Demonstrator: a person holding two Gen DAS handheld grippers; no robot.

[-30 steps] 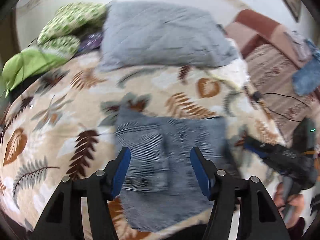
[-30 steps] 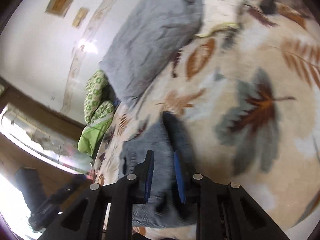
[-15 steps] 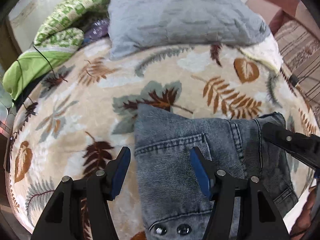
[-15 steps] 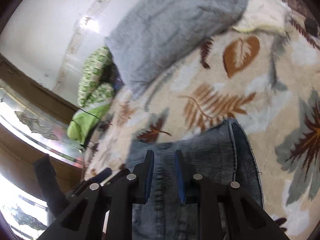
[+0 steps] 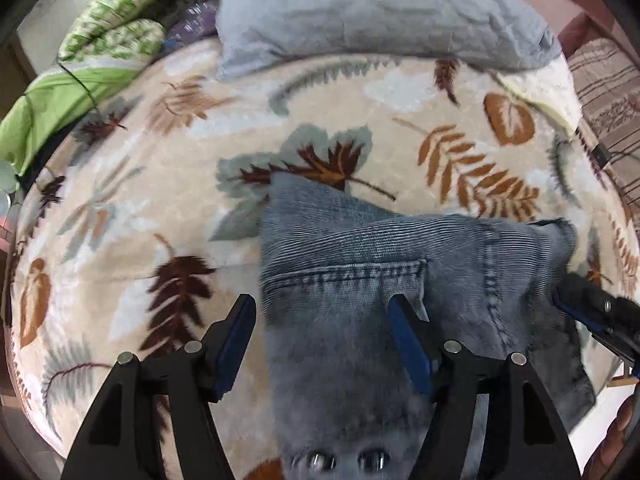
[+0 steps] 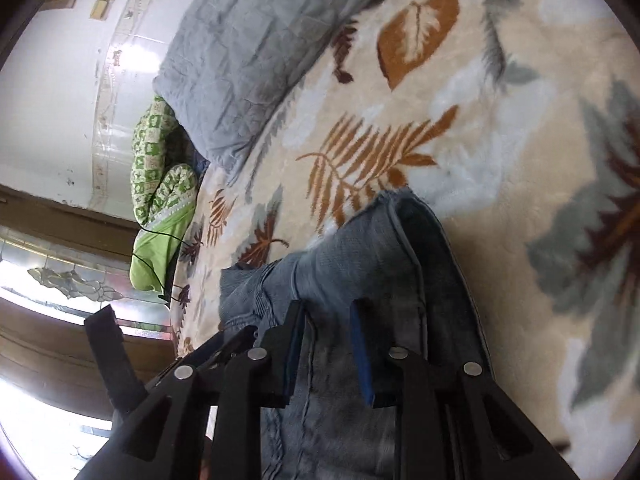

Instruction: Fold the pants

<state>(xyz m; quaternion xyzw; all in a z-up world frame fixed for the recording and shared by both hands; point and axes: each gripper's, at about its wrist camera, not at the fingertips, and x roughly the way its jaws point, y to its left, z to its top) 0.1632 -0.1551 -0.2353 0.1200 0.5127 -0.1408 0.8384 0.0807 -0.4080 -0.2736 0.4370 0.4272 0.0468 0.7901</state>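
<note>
The jeans lie folded on the leaf-print blanket, below the grey pillow. Our left gripper, its jaws just widened, hangs wide above the denim without pinching it. Our right gripper stands narrow over the fold; we cannot tell whether it pinches cloth.

One pair of denim pants, folded over on one leaf-print blanket. Two grippers: left gripper, right gripper. Beyond the blanket, one grey pillow, one green patterned bundle of bedding, one striped brown cloth at the right edge.
</note>
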